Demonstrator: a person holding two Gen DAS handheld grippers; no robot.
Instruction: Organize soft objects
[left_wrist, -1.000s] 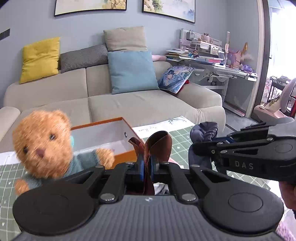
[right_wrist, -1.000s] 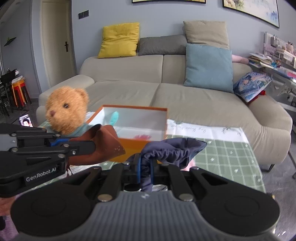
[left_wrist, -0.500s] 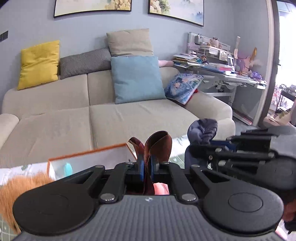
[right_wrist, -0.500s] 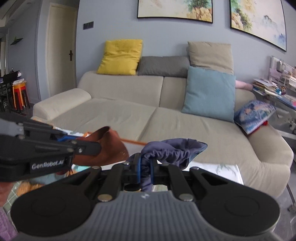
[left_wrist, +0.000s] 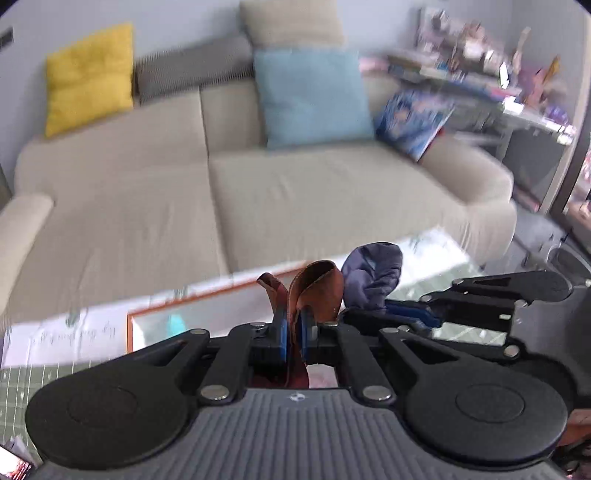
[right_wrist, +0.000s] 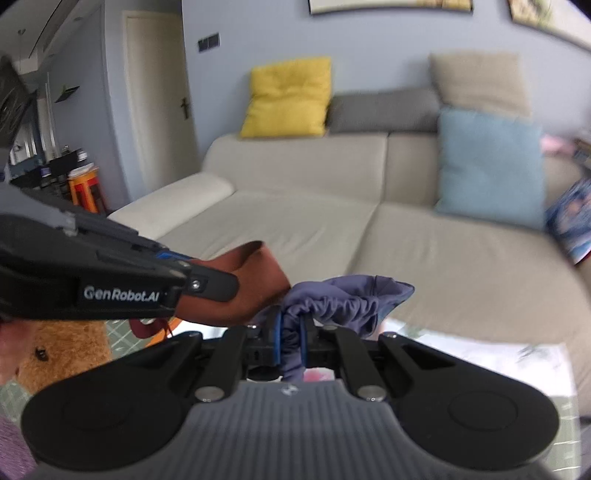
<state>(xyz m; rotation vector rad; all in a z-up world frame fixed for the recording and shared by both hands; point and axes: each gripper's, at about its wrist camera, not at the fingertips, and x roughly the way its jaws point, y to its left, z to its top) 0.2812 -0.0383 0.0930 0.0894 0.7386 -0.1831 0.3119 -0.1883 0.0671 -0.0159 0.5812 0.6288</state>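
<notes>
Carrying both cloths above the orange box (left_wrist: 207, 306): left gripper (left_wrist: 291, 332) pinches the brown cloth (left_wrist: 317, 291), right gripper (right_wrist: 290, 332) pinches the purple cloth (right_wrist: 351, 299). Next I'd guess lowering over the box, then letting go.

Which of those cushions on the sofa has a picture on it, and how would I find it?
Start at the beige sofa and go to its right end. The printed cushion leans on the armrest there, beside the plain light blue cushion. It alone carries a blue picture; its neighbours are single-coloured.
</notes>
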